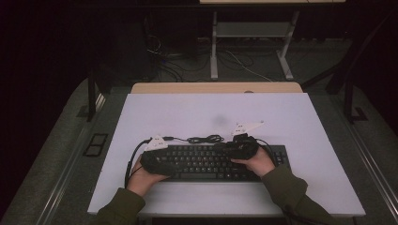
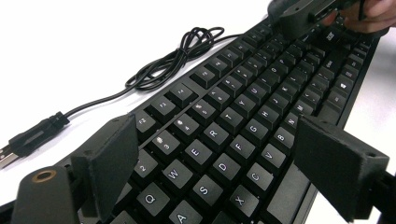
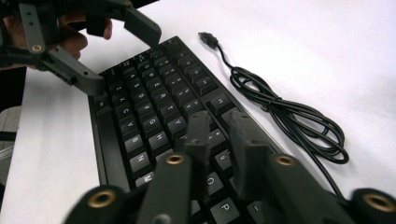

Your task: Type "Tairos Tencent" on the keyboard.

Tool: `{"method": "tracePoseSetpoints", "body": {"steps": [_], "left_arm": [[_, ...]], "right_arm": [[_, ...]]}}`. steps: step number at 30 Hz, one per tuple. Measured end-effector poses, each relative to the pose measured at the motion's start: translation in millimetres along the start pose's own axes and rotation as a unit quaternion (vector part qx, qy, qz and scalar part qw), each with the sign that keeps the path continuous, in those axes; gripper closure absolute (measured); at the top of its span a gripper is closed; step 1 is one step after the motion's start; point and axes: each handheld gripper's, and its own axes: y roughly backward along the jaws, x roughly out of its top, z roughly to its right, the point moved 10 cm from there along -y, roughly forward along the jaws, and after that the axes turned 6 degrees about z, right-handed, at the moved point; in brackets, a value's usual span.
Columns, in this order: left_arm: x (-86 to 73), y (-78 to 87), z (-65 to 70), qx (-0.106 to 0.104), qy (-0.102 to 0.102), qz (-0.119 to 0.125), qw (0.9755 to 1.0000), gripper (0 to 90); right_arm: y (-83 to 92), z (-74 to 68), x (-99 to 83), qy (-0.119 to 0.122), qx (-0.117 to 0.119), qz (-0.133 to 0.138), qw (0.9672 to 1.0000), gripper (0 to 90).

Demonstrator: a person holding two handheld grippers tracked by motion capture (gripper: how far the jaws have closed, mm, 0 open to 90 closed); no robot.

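A black keyboard (image 1: 206, 161) (image 2: 233, 116) (image 3: 154, 102) lies on the white table top (image 1: 211, 112), near its front edge. Its black cable (image 1: 204, 139) (image 2: 177, 60) (image 3: 289, 121) lies coiled just behind it, the USB plug (image 2: 32, 135) (image 3: 208, 38) loose on the table. My left gripper (image 1: 170, 164) (image 2: 219, 156) (image 3: 116, 56) hovers over the keyboard's left end, jaws wide apart above the letter keys with nothing gripped. My right gripper (image 1: 226, 150) (image 3: 217, 123) (image 2: 299, 14) is over the right part of the letter keys, jaws drawn almost together with nothing between them.
Beyond the table's wooden far edge (image 1: 216, 87) the floor is dark, with cables and a white desk frame (image 1: 253, 42). Bare white table top lies behind and to both sides of the keyboard.
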Motion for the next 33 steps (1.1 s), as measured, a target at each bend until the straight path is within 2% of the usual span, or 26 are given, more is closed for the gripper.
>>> {"method": "tracePoseSetpoints", "body": {"steps": [4,19,33], "left_arm": [[-0.7,0.3,-0.9,0.002,0.001,0.000,1.0000,13.0],[-0.7,1.4,-1.3,0.001,0.002,0.000,1.0000,12.1],[-1.0,0.9,-1.1,-0.001,0.002,0.000,1.0000,12.2]], "right_arm": [[0.6,-1.4,-2.3,0.003,0.006,-0.009,0.9999,89.1],[-0.5,3.0,-17.7,0.017,-0.001,-0.055,0.9983,89.3],[-10.4,-2.6,-23.6,0.026,0.002,-0.073,0.9970,89.3]]}}
